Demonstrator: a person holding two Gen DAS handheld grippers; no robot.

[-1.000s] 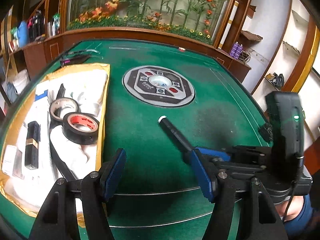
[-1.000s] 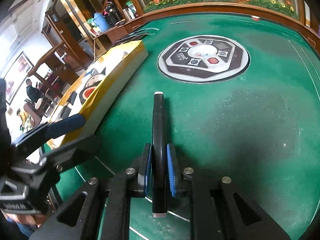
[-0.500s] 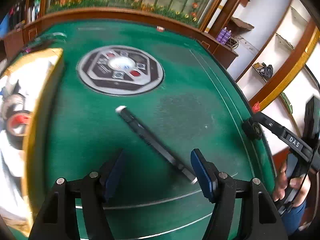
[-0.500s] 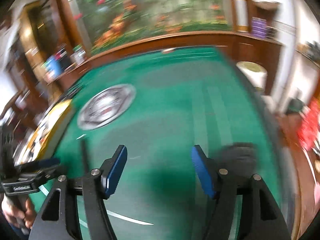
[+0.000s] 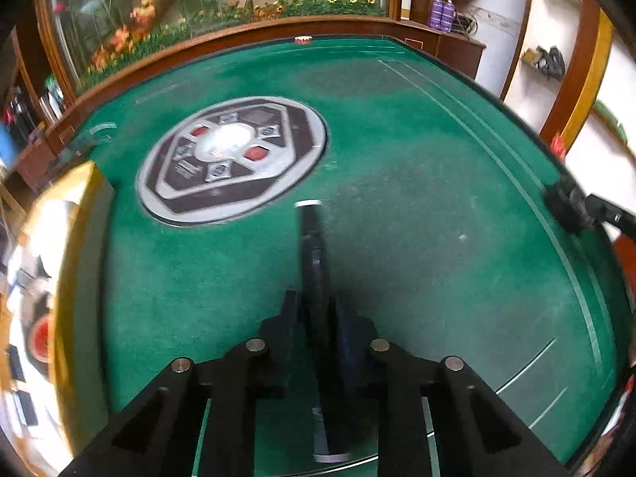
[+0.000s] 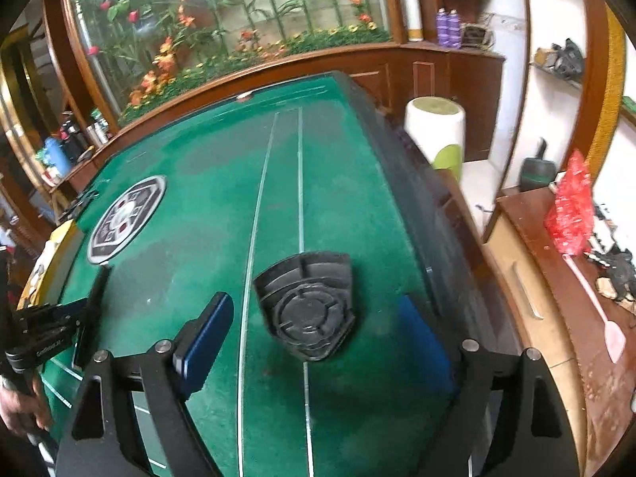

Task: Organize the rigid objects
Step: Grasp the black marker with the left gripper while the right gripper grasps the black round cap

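Note:
My left gripper [image 5: 316, 310] is shut on a long black bar with white ends [image 5: 312, 246]; the bar points forward over the green felt table [image 5: 417, 198]. In the right wrist view the same bar [image 6: 93, 306] shows at the far left, held in the left gripper [image 6: 59, 318]. My right gripper [image 6: 314, 330] is open and empty, with its blue pads either side of a black shield-shaped plastic part [image 6: 308, 304] that lies flat on the felt near the table's right edge.
A yellow-rimmed tray [image 5: 75, 246] with white cloth and a tape roll [image 5: 39, 338] sits at the table's left. A round grey control panel [image 5: 230, 159] lies mid-table. Off the right edge stand a white stool [image 6: 435, 131] and a wooden counter [image 6: 556, 278].
The right gripper let go of the black bar and swung right to the black plastic part. The left gripper moved over the bar and shut on it.

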